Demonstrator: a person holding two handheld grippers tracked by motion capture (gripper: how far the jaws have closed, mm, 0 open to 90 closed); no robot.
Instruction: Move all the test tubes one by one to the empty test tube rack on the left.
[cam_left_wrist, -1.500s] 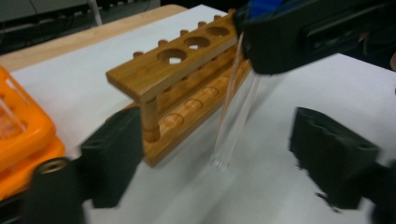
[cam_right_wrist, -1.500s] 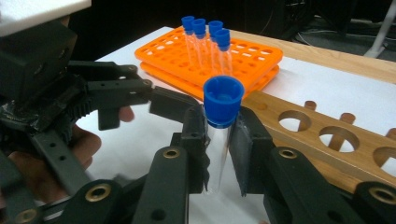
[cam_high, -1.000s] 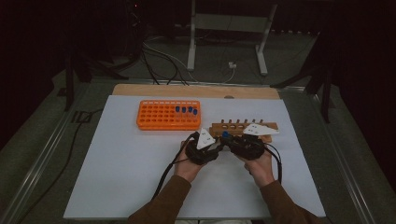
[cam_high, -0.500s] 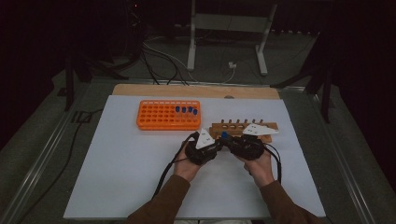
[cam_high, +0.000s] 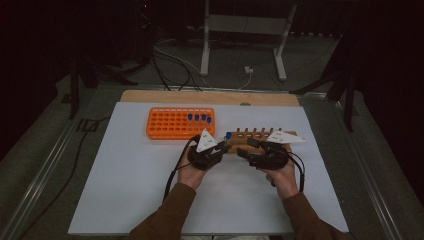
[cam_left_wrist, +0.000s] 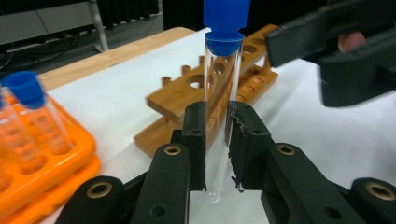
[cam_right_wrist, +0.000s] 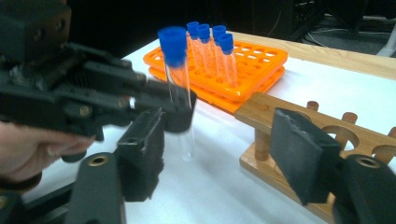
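My left gripper (cam_left_wrist: 217, 112) is shut on a clear test tube (cam_left_wrist: 219, 93) with a blue cap (cam_left_wrist: 225, 18), held upright low on its glass. In the high view the left gripper (cam_high: 220, 148) is at mid-table with the cap (cam_high: 228, 135) above it. My right gripper (cam_right_wrist: 219, 140) has just been opening; its jaws stand wide apart with nothing between them. The tube (cam_right_wrist: 177, 79) stands just beyond its left jaw. The right gripper (cam_high: 247, 150) faces the left one, in front of the wooden rack (cam_high: 255, 135).
An orange tube rack (cam_high: 175, 122) at the back left holds several blue-capped tubes (cam_right_wrist: 210, 42). The wooden rack (cam_left_wrist: 187, 100) with round holes lies to its right on white paper (cam_high: 125, 190). A wooden board edge (cam_high: 150, 95) runs behind.
The two grippers have drawn slightly apart: the left one has shifted a little left with the tube. The right hand has stayed where it was.
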